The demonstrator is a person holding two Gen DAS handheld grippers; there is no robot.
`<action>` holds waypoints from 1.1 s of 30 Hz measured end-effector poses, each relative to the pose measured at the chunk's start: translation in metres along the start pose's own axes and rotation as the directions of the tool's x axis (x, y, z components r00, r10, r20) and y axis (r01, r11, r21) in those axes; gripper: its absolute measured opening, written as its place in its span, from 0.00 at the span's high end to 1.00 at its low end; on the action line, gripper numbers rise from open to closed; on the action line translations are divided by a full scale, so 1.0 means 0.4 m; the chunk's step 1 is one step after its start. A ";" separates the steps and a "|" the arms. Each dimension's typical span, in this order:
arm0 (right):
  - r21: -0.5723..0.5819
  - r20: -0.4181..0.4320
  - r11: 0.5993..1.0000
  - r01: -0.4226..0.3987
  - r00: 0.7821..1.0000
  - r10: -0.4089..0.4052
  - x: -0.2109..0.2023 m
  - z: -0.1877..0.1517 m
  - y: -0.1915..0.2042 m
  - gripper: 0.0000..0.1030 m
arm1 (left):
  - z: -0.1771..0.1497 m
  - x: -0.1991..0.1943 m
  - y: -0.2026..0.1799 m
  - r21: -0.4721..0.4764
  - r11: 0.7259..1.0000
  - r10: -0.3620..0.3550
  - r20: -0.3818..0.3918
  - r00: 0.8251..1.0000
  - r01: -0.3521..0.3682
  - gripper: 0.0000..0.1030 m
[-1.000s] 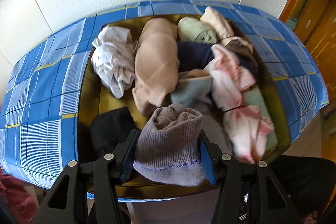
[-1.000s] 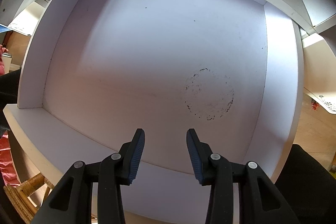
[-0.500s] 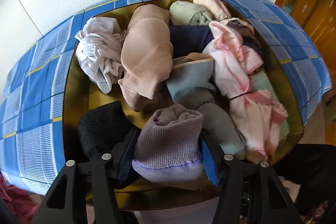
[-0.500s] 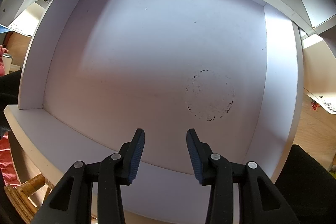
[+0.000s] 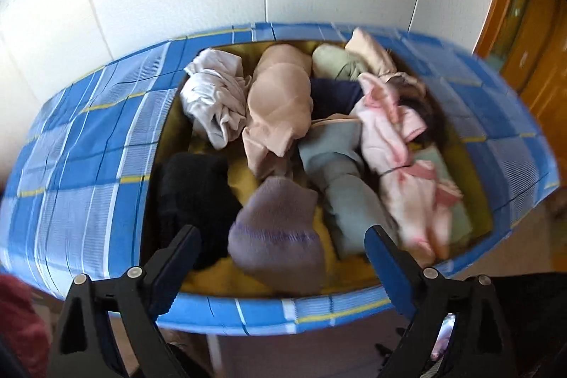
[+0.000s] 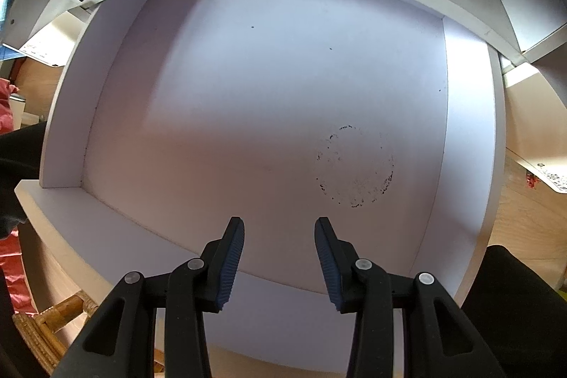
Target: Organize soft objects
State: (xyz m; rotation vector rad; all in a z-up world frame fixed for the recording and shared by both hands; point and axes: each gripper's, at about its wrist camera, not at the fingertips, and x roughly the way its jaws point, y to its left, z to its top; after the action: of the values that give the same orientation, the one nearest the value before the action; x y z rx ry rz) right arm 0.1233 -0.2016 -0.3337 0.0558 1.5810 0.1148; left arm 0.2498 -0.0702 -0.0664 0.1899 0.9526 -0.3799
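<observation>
Springing apart, the left gripper [image 5: 283, 247] has just released the grey sock [image 5: 276, 232] into the bin [image 5: 471, 144], right gripper [image 6: 280, 236] empty, part-open.

Fabric bins [image 5: 106, 144]: one, blue plaid outside, yellow lining.
Rolled grey-purple knit items [image 5: 280, 229]: one, at the near edge.
Black knit items [image 5: 193, 186]: one.
White crumpled cloths [image 5: 212, 98]: one.
Beige garments [image 5: 280, 101]: one large; a second, smaller piece [image 5: 368, 50] at the far rim.
Grey-blue pieces [image 5: 336, 172]: one.
Pink items [image 5: 397, 151]: perhaps two, the view being blurred.
Drawers [image 6: 283, 94]: one, white.
Grippers: two [image 5: 283, 243] [image 6: 280, 236].
</observation>
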 end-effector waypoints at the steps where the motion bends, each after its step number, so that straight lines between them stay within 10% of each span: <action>1: 0.004 0.002 1.000 -0.005 1.000 0.005 -0.006 -0.003 -0.001 0.59 | -0.019 -0.023 0.001 -0.018 1.000 -0.002 0.028 1.000 0.003 0.07; 8: 0.023 0.069 0.999 -0.034 0.997 0.032 -0.092 -0.020 0.001 0.37 | -0.150 -0.134 0.001 -0.060 0.998 0.029 0.152 0.988 -0.021 0.00; 16: 0.018 0.238 1.000 -0.016 0.971 0.011 -0.249 -0.068 0.025 0.28 | -0.334 -0.171 0.002 -0.189 0.981 0.059 0.125 0.990 -0.035 0.00; 33: 0.031 0.672 0.993 0.111 0.733 -0.103 -0.764 -0.222 0.162 0.27 | -0.399 -0.489 -0.029 -0.318 0.937 0.241 0.282 0.929 -0.146 0.00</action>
State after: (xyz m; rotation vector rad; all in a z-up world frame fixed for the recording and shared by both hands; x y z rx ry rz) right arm 0.0364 -0.1737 -0.0219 -0.0053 0.8428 0.0052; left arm 0.0230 0.0162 0.0038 -0.0480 0.6525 -0.0757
